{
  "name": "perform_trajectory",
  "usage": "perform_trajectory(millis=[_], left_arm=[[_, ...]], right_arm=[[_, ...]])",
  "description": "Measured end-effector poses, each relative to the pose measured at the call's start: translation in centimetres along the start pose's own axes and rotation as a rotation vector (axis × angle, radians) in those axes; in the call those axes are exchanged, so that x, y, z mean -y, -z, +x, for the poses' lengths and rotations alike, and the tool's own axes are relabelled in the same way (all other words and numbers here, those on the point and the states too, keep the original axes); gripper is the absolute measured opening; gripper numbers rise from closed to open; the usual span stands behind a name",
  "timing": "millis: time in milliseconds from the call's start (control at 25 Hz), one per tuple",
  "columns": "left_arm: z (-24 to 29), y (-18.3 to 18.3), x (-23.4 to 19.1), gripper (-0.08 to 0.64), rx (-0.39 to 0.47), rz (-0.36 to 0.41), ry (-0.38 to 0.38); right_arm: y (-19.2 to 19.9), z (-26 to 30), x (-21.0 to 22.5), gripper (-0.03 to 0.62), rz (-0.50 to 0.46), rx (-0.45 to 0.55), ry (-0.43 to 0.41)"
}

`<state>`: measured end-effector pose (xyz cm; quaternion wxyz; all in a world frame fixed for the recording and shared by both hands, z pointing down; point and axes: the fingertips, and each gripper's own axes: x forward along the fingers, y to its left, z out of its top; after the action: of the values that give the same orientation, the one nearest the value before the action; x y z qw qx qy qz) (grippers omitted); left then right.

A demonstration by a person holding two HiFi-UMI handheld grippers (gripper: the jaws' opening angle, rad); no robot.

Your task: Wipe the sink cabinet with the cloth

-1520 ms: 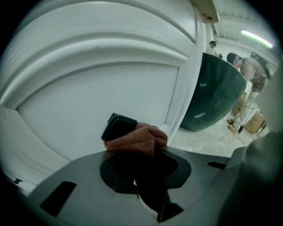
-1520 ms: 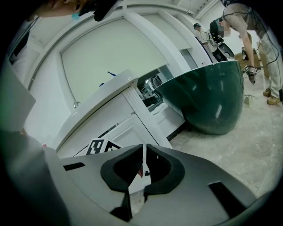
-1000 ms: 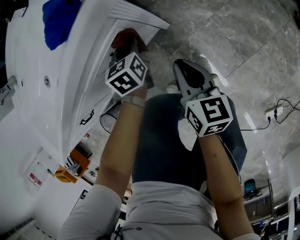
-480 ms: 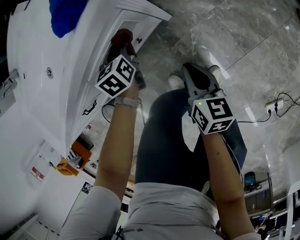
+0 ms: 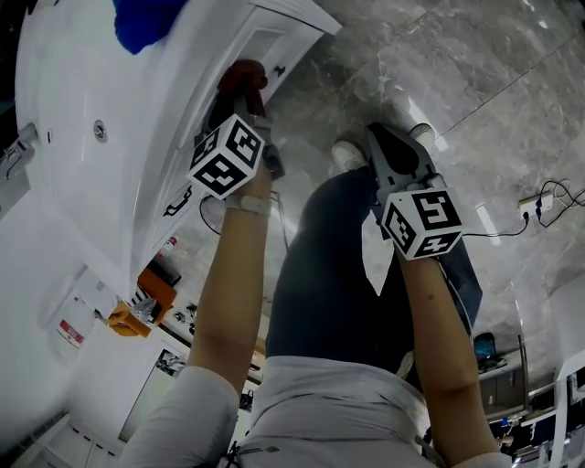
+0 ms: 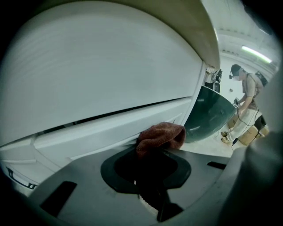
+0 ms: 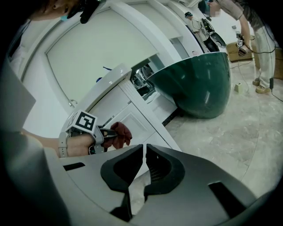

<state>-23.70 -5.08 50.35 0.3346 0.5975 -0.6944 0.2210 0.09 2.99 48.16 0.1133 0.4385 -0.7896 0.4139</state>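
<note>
The white sink cabinet [image 5: 196,101] stands at the left of the head view, and its panelled door front [image 6: 110,128] fills the left gripper view. A dark red cloth [image 5: 242,75] is bunched at the tip of my left gripper [image 5: 239,91], which is shut on it and presses it against the door panel. The same red cloth [image 6: 160,136] pokes out past the jaws, touching the white panel. From the right gripper view the red cloth [image 7: 120,133] shows against the cabinet [image 7: 132,112]. My right gripper [image 5: 391,151] hangs over the floor, away from the cabinet, jaws closed with nothing between them.
A blue cloth [image 5: 146,20] lies on the white countertop [image 5: 64,110]. A dark green basin [image 7: 199,86] stands beyond the cabinet. Grey marble floor [image 5: 457,82] spreads to the right, with a power strip and cable [image 5: 539,206]. Another person [image 6: 247,95] stands in the distance.
The left gripper with the red cloth has slid a little up along the cabinet door front. The right gripper has drifted slightly right and down.
</note>
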Motion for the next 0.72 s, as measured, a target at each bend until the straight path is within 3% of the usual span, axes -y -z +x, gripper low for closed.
perform_trajectory(millis=[400, 520, 720], left_arm=[[-2.2, 1.7, -4.7, 0.077, -0.031, -0.038, -0.097], [-2.7, 3.0, -6.9, 0.071, -0.052, -0.086, -0.132], [-1.9, 4.8, -8.2, 0.069, -0.077, -0.087, -0.115]], right_arm=[[1.3, -0.3, -1.8, 0.038, -0.003, -0.033, -0.006], [2.3, -0.2, -2.0, 0.038, -0.003, -0.051, -0.007], [2.6, 0.5, -2.4, 0.038, -0.002, -0.04, -0.021]])
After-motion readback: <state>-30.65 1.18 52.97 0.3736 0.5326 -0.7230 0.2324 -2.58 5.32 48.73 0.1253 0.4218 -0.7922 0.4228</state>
